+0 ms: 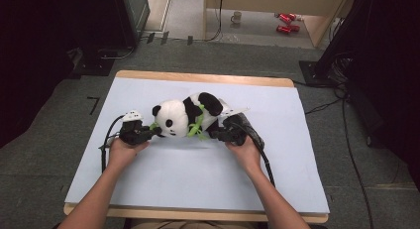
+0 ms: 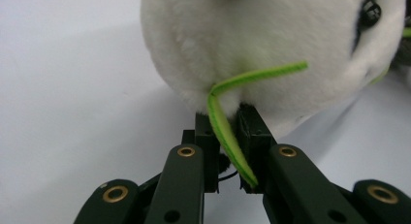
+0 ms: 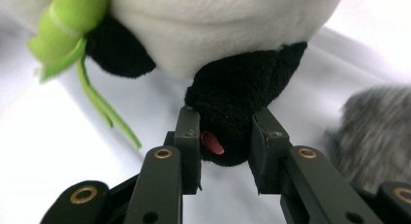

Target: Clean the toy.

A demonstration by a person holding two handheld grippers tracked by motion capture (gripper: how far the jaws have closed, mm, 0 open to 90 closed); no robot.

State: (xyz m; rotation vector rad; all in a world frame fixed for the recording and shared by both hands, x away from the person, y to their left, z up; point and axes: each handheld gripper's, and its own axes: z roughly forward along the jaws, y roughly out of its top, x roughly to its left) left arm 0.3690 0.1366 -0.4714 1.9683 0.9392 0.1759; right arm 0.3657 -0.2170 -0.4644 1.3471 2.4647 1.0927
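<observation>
Forearms, two, enter over the near edge of the desk (image 1: pixel 198 179), each hand carrying one gripper.

Left gripper (image 1: pixel 148 134): one, toward the left edge, level with the toy's head. Its jaws are clenched on a thin green leaf strip (image 2: pixel 228 132), which runs up between the pads and bends across the white face. Judged purpose: to pin that end of the toy by its trim.

Right gripper (image 1: pixel 218 134): one, toward the middle of the desk. Its jaws have a black plush paw (image 3: pixel 237 103) between them, both pads bearing on the fur; a small red mark shows on the paw by the left pad. Grasping the paw, so judged. The two grips at opposite ends look meant to lift or stretch the toy between them.

Plush panda (image 1: pixel 185 115): one, lying on its side near the centre of the desk, between the two grippers, head leftward. Green bamboo sprig (image 1: pixel 196 126): one, at its chest.

Grey furry item (image 3: pixel 373 132): one, just beside the right gripper; kind unclear.

Mug (image 1: pixel 236 17): one, and red objects (image 1: pixel 286 22): two, on the floor beyond the far edge.
</observation>
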